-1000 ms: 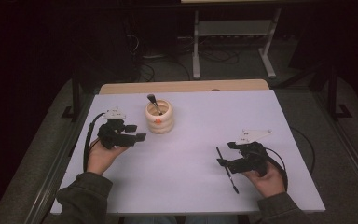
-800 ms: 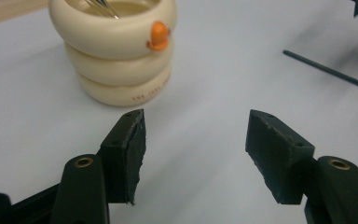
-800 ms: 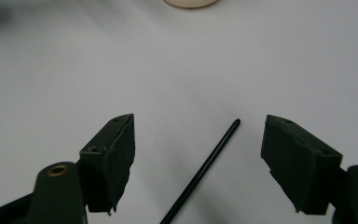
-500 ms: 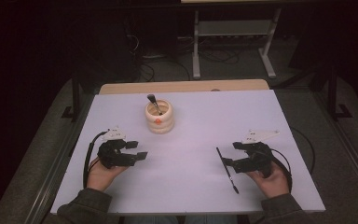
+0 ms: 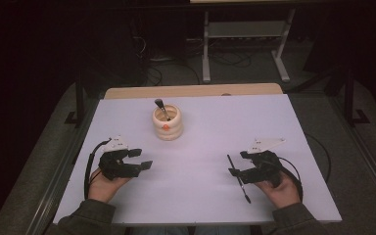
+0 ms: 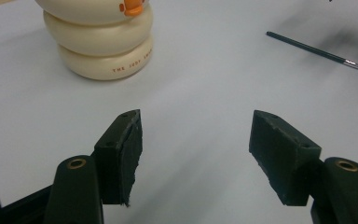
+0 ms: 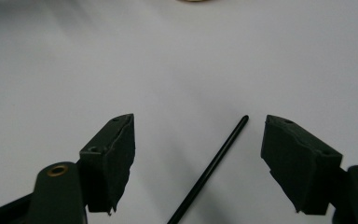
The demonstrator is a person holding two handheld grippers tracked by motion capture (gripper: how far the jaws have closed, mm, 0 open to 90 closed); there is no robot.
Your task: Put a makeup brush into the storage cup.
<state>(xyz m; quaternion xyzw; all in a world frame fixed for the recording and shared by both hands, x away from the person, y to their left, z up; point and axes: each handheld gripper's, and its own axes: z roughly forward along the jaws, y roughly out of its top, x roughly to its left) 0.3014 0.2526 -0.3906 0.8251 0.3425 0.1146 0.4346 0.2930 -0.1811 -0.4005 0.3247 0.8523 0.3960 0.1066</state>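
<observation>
Dark room behind, with a grey metal stand [image 5: 245,36] and cables on the floor; up front a white rectangular worktop [image 5: 200,152] with a pale wooden strip [image 5: 191,91] along its far edge. Left gripper [image 5: 142,159] sits low at the near left of the worktop, held in the person's left hand [image 5: 105,183], black cable looping off its side; its fingers [image 6: 121,156] stand wide apart and have just been opening, nothing between them, bare worktop under the gap. Right gripper [image 5: 236,165] at the near right, held in the right hand [image 5: 281,188], grey three-cornered plate on top; its fingers [image 7: 109,163] also wide, not pressing on anything. Thin black paintbrush [image 5: 238,179] lies flat on the worktop just beside the right gripper's tips, bristle end toward the person; in the right gripper view its handle [image 7: 209,170] runs up through the gap between the fingers, touching neither. In the left gripper view the same brush [image 6: 317,52] lies well off at the upper right. Cream ribbed ceramic cup with an orange mark [image 5: 167,122] stands upright at centre-far on the worktop, well apart from both grippers, with a second dark brush [image 5: 160,107] leaning inside it; left gripper view shows small print on the cup's lowest ring [image 6: 105,46].
</observation>
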